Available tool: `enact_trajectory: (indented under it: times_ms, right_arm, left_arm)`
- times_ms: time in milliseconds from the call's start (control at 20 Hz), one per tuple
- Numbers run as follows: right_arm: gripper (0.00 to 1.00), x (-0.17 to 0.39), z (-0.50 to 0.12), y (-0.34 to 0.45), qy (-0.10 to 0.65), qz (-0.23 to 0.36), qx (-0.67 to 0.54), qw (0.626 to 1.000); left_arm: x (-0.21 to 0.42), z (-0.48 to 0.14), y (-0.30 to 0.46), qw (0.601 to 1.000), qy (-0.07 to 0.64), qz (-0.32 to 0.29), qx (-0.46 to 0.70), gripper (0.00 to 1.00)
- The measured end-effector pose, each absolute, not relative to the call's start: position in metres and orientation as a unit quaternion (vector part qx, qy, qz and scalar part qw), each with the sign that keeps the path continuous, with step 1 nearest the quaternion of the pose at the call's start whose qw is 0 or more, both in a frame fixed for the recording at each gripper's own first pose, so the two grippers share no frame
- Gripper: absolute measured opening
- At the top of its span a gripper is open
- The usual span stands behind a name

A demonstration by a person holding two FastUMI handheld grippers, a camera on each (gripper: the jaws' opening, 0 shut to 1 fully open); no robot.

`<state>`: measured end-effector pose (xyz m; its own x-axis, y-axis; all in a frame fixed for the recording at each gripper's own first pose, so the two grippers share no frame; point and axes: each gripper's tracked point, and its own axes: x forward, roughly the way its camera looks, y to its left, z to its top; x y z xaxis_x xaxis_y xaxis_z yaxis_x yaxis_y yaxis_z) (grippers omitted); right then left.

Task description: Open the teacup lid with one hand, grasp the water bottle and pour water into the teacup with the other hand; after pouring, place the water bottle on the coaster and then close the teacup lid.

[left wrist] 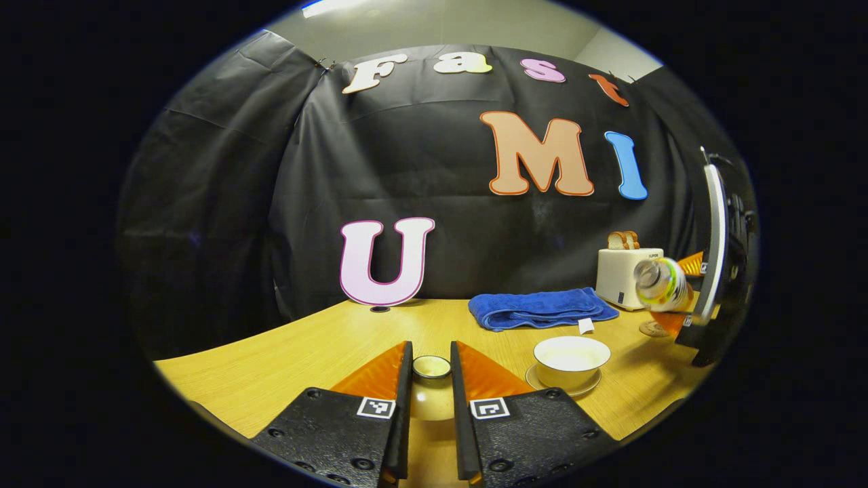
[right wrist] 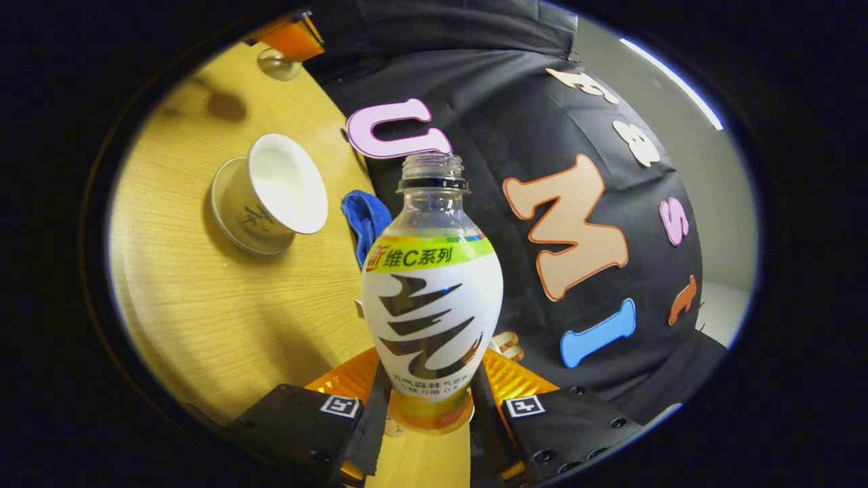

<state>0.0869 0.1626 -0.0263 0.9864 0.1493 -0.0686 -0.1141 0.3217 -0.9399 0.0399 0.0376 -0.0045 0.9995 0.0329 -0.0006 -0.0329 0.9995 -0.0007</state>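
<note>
- Nearest the lens, the right gripper (right wrist: pixel 424 407) pinches the water bottle (right wrist: pixel 431 298) at its base — uncapped, tilted, pour pending.
- Teacup (left wrist: pixel 571 359) sits open on the table (left wrist: pixel 285 359); coaster placement remains.
- Left gripper (left wrist: pixel 431 379) clamps the lid (left wrist: pixel 432 390) — closing comes last.

Uncapped bottle (right wrist: pixel 431 298) tilted, held aloft; teacup (left wrist: pixel 571 360) open; lid (left wrist: pixel 432 390) lifted.

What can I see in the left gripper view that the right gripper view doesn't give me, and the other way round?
Left gripper view: the round coaster, and the left gripper pinching the teacup lid up close. Right gripper view: the right gripper clamping the water bottle, its uncapped neck plain. Shared: the open teacup, the blue towel, that bottle.
</note>
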Motion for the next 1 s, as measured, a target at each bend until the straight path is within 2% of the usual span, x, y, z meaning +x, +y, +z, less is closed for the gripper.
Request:
enact_trajectory:
  times_ms: [250, 800, 1000]
  right_arm:
    - [0.63, 0.101, -0.036, 0.171, -0.027, 0.062, -0.648, 0.758]
    - [0.63, 0.112, -0.018, 0.167, -0.102, 0.017, -0.77, 0.629]
    - [0.61, 0.114, -0.016, 0.167, -0.105, 0.014, -0.782, 0.615]
  left_arm:
    - [0.04, -0.005, 0.038, 1.0, 0.0, 0.016, 0.0, 0.25]
    - [0.04, -0.005, 0.038, 1.0, 0.0, 0.015, -0.001, 0.25]
    - [0.04, -0.004, 0.038, 1.0, 0.001, 0.014, -0.001, 0.25]
